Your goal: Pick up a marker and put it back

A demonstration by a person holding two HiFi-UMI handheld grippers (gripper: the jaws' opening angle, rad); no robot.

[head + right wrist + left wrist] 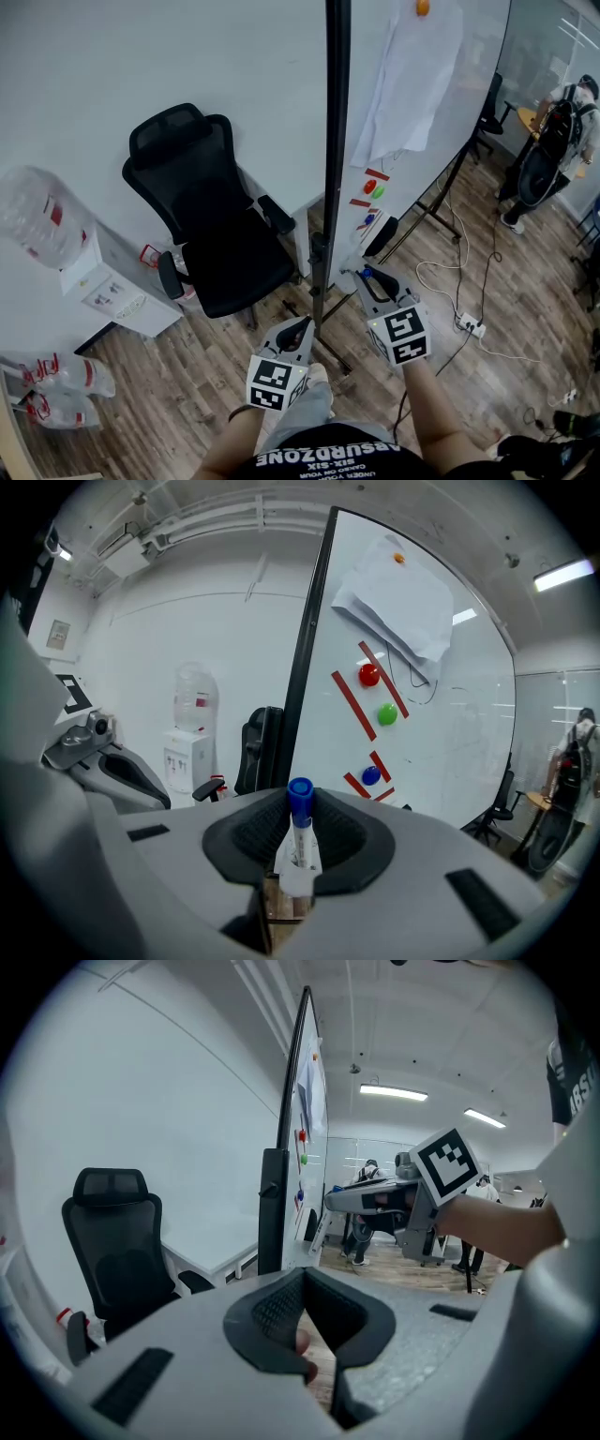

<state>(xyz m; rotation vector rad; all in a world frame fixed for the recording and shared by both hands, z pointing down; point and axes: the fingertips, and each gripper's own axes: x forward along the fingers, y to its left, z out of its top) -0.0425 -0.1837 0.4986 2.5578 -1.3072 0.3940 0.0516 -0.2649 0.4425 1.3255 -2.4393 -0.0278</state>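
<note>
My right gripper [366, 278] [300, 806] is shut on a white marker [299, 841] whose blue cap [368, 274] points ahead past the fingertips. It hovers low in front of the whiteboard [412, 103] [441, 714], near the board's lower left corner and the black stand post [333, 141]. To the left of the post and a little nearer to me, my left gripper [302, 328] [306, 1281] has its fingertips together and holds nothing. Through its gap only floor and a bit of shoe show.
A black office chair [211, 234] stands left of the post, a water dispenser [103, 281] further left, empty bottles [56, 380] on the floor. Red, green and blue magnets [369, 675] and papers [412, 75] are on the board. Cables and a power strip [469, 326] lie right; a person [553, 141] stands far right.
</note>
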